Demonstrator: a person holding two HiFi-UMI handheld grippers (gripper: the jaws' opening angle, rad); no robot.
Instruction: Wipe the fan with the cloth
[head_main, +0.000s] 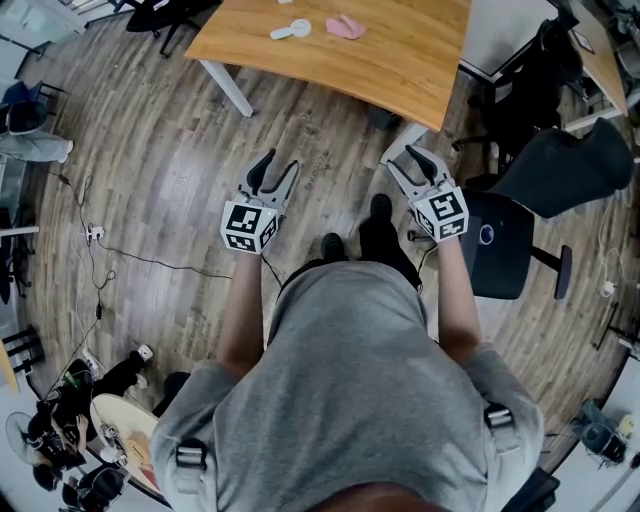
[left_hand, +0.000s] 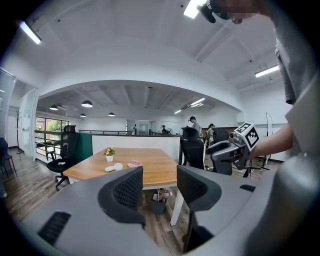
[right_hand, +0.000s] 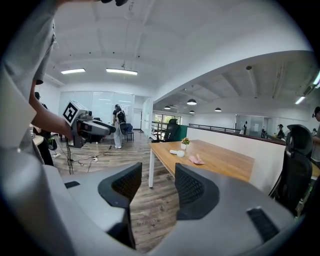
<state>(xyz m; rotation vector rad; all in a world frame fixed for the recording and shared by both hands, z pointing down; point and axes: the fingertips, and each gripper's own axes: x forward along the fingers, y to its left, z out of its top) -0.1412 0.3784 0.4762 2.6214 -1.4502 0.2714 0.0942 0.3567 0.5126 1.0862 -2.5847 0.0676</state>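
On a wooden table (head_main: 400, 60) ahead of me lie a small white fan (head_main: 291, 30) and a pink cloth (head_main: 345, 27) side by side. Both grippers hang over the floor well short of the table. My left gripper (head_main: 279, 165) is open with nothing between its fingers, and so is my right gripper (head_main: 404, 156). In the left gripper view, past the open left gripper (left_hand: 160, 181), the fan (left_hand: 114, 167) and cloth (left_hand: 134, 163) sit near the table's edge. The right gripper view shows the fan (right_hand: 176, 152) and cloth (right_hand: 195, 159) beyond the open right gripper (right_hand: 157, 182).
A small potted plant (left_hand: 109, 152) stands on the table behind the fan. Black office chairs (head_main: 560, 165) crowd the right side, one seat (head_main: 497, 245) close to my right arm. Cables and a power strip (head_main: 95, 235) lie on the wooden floor at left. People (right_hand: 119, 125) stand far off.
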